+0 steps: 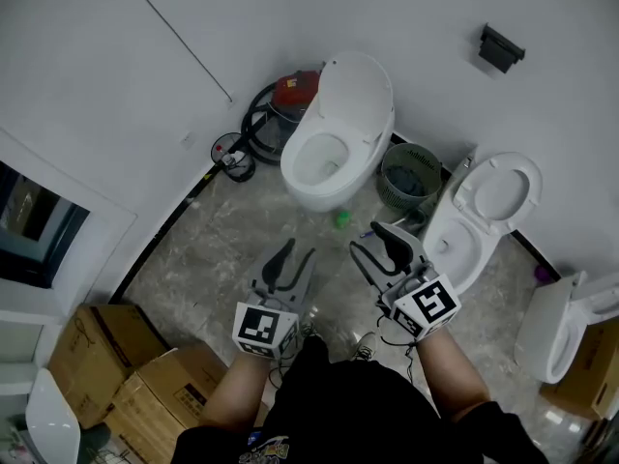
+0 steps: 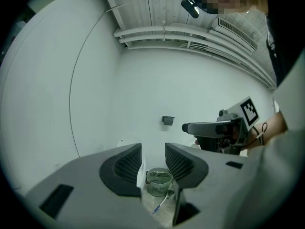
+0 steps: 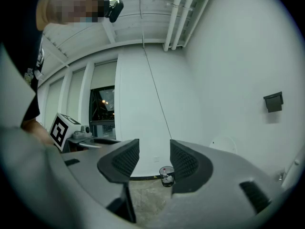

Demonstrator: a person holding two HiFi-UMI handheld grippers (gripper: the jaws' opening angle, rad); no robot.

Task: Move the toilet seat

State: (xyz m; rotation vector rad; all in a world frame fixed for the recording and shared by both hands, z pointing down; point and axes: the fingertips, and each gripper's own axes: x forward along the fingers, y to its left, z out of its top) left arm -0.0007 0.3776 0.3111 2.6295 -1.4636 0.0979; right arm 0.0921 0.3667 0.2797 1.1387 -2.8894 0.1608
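Toilet seat (image 1: 360,97) stands tipped up at twelve o'clock, seemingly resting back against the wall (image 1: 435,27). Left gripper (image 1: 295,257) and right gripper (image 1: 372,242) hover side by side short of it, jaws spread and empty, probably readied to take its rim.

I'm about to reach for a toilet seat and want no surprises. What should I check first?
1. The left gripper is empty, jaws apart: ok.
2. The right gripper is empty, jaws apart: ok.
3. Grippers at a seat: not ok; both hang short of the middle toilet and the right toilet.
4. The lid of the middle toilet is raised: ok.
5. Which toilet is meant: cannot tell.
6. Way ahead free: not ok; a small green object lies before the middle toilet.
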